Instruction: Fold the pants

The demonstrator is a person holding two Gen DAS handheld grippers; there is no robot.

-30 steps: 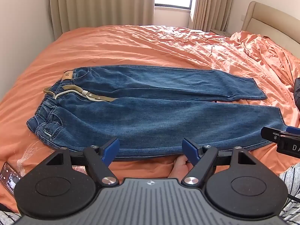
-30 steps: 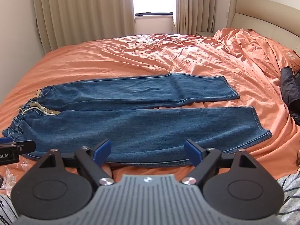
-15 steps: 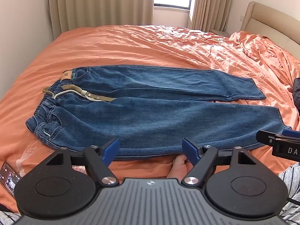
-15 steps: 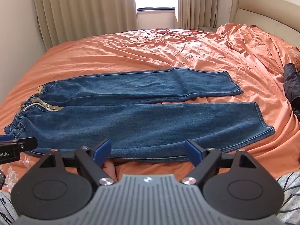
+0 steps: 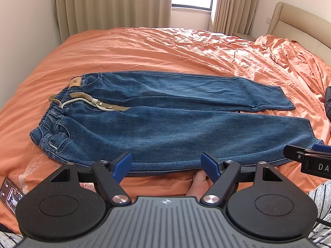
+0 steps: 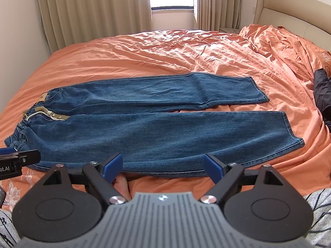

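Left wrist view: an orange-sheeted bed (image 5: pixel 144 47) fills the room from the curtains (image 5: pixel 111 4) to the padded headboard (image 5: pixel 298 20), its wide smooth middle apparently chosen as a flat work surface, with rumpled bedding pushed toward the headboard side. Blue jeans (image 5: pixel 165 128) lie spread full length across it, waistband to the left and both legs running right, slightly parted at the hems, a layout that seems meant to let one leg be laid over the other. Bare sheet lies open beyond the far leg, giving room for a fold that way, while the near outseam runs close along the bed's near edge. A tan belt (image 5: pixel 107 103) trails loose over the crotch and could bunch under a fold. The left gripper (image 5: pixel 166 162) hovers just short of the near seam, jaws apart and empty; the right gripper (image 6: pixel 162 164) waits likewise over the lower leg, jaws apart, nothing between them. A phone (image 5: pixel 9 192) lies at the bed's near left corner
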